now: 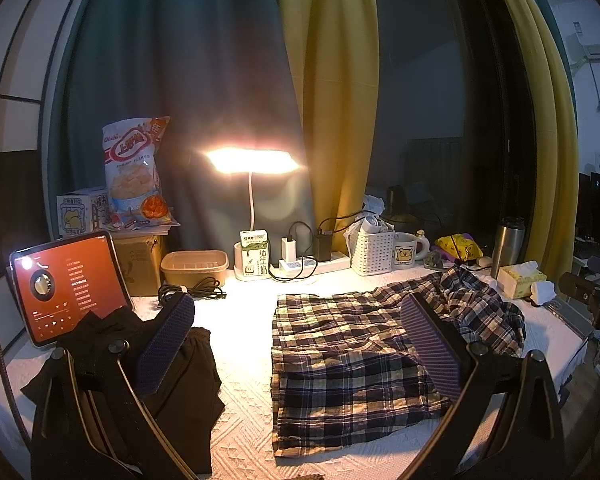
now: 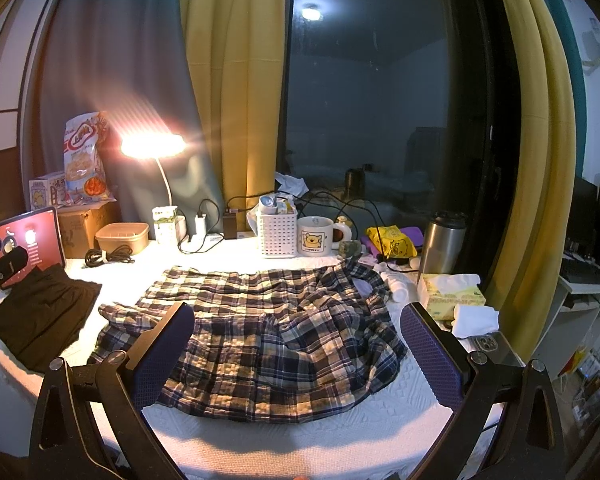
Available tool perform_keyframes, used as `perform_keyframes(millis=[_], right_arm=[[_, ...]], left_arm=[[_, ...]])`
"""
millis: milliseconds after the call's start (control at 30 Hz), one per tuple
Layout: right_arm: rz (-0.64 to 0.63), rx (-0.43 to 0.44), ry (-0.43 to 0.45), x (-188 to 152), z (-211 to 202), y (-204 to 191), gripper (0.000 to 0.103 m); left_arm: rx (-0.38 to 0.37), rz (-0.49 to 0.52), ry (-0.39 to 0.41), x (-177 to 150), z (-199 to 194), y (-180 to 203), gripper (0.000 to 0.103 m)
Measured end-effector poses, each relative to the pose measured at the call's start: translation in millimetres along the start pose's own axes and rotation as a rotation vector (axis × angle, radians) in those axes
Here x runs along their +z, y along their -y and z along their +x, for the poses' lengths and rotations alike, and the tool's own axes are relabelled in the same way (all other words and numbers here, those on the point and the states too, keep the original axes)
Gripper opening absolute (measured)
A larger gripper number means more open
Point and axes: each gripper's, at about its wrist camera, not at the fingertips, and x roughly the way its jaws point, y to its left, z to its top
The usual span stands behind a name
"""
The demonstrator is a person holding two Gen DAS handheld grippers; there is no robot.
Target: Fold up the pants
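Plaid pants [image 2: 260,332] lie crosswise, rumpled end rightward, under right gripper [image 2: 296,356]; left gripper [image 1: 300,344] likewise above; both wide, empty.

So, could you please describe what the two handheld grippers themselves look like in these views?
The left gripper and the right gripper look alike: black angular frames with round silver bolts at the pivots, and two broad flat fingers faced with dark purple-blue pads of dotted or ribbed texture. No cables or markings are evident on them, and no sleeve shows.
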Motion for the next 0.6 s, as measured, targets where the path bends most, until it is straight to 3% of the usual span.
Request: perform_keyframes(millis=[600], right_arm=[[0.001,0.000,0.000,-0.8,0.2,0.1,0.103]], left_arm=[[0.001,0.006,0.002,-0.8,-2.3,1.9,0.102]])
